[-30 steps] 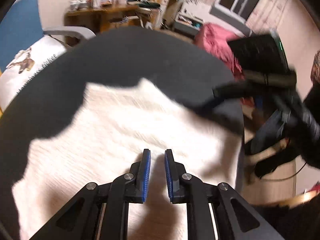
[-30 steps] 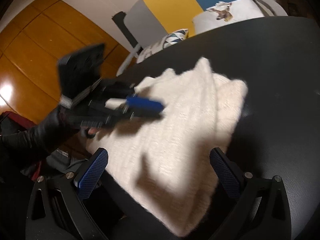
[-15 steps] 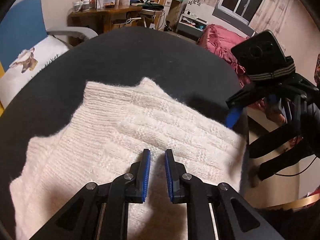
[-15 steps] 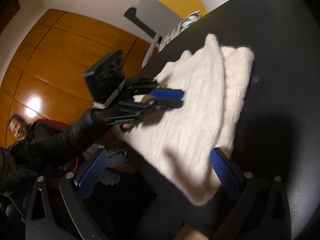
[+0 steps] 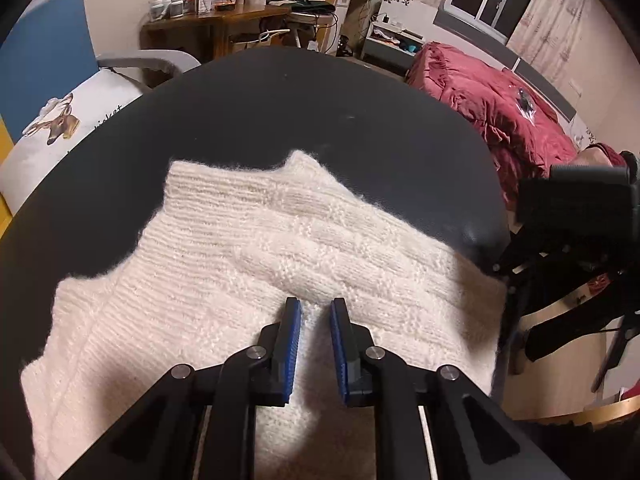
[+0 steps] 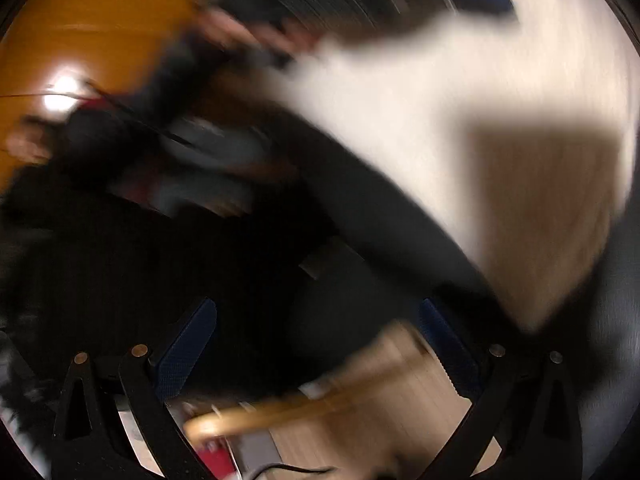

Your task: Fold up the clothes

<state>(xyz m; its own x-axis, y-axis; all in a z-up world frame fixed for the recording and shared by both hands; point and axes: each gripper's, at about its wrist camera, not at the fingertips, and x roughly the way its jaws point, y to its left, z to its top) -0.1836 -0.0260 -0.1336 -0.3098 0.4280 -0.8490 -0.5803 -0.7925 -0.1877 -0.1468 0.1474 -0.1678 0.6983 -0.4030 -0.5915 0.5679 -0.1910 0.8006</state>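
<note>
My left gripper (image 5: 315,312) hovered with its jaws narrowly parted, empty, the folded white sweater (image 5: 248,264) just beneath its tips. My right gripper (image 6: 320,340) gaped wide, apparently empty through the blur; swung carelessly, it could snag the sweater's near edge and undo 1 fold.

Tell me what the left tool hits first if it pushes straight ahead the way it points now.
Most likely the white knit sweater: the left tool points down at it, slightly parted, nothing between. How near the tips are is unclear.
</note>
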